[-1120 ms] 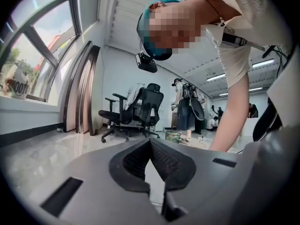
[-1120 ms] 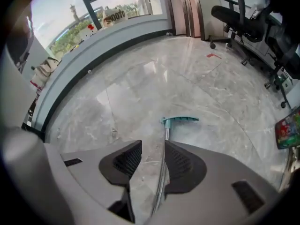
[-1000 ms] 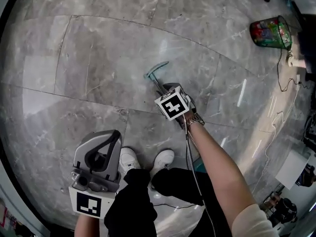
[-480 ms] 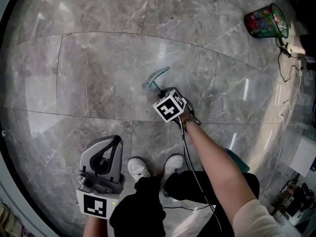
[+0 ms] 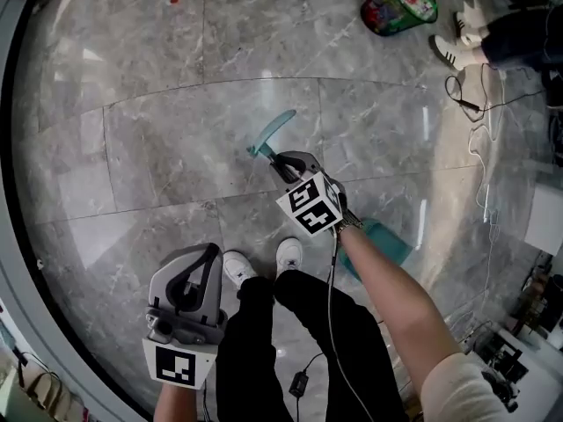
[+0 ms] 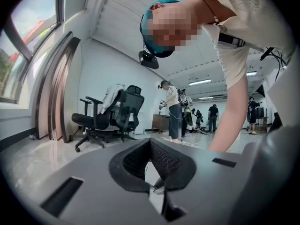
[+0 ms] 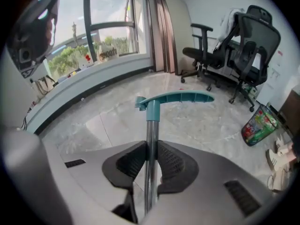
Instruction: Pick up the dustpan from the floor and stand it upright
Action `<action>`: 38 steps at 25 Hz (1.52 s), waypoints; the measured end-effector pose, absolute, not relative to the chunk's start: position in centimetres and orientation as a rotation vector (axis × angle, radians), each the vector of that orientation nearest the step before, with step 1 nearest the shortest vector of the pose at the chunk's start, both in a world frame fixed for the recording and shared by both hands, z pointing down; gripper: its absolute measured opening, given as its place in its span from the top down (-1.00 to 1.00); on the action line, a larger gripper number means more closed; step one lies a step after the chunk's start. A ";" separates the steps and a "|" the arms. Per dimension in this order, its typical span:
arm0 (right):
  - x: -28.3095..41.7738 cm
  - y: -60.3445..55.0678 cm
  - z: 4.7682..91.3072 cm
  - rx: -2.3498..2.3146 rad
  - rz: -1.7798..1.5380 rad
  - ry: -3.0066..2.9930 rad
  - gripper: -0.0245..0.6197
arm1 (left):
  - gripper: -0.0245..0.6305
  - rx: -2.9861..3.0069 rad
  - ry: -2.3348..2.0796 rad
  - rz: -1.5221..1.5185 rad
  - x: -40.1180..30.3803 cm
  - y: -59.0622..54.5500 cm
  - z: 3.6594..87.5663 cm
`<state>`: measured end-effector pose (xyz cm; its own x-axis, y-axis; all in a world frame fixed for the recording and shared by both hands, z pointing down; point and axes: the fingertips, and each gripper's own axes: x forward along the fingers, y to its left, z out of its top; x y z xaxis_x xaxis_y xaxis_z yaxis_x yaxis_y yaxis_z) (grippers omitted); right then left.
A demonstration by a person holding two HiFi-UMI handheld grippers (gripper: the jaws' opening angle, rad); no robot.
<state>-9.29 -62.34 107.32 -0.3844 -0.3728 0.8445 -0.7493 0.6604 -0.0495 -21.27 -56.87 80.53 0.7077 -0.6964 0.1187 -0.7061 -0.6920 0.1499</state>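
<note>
The dustpan has a teal pan, a metal pole and a teal top grip. My right gripper is closing on the pole just below the top grip, and both pads press against it. The pole slants up off the floor, with the pan showing low beside my right forearm. At the bottom left my left gripper is shut with nothing in it, well away from the dustpan.
A green mesh bin stands at the far right. Cables trail along the right. Another person's shoes are beyond them. My own shoes are underfoot. Office chairs and people stand farther off.
My right gripper has risen with the pole, tilting the dustpan up off the floor. The left gripper has risen too. The head view now takes in more floor.
</note>
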 end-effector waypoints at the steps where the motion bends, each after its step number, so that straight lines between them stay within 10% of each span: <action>1: -8.2 -62.0 104.7 0.895 0.541 -2.037 0.64 | 0.89 2.738 -1.105 0.078 -20.0 -56.6 78.8; 18: 13.8 -45.1 78.2 1.363 0.401 -2.321 0.64 | 0.89 2.888 -0.705 0.041 3.4 -42.1 64.3; 38: 23.1 -30.2 74.5 1.678 0.222 -2.342 0.64 | 0.89 2.943 -0.648 0.132 17.6 -25.9 63.4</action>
<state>23.12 -30.17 74.46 -0.3048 -0.9072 0.2900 -0.9455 0.3249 0.0226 17.56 -25.91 63.37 0.9044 -0.4118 0.1116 -0.4227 -0.9003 0.1033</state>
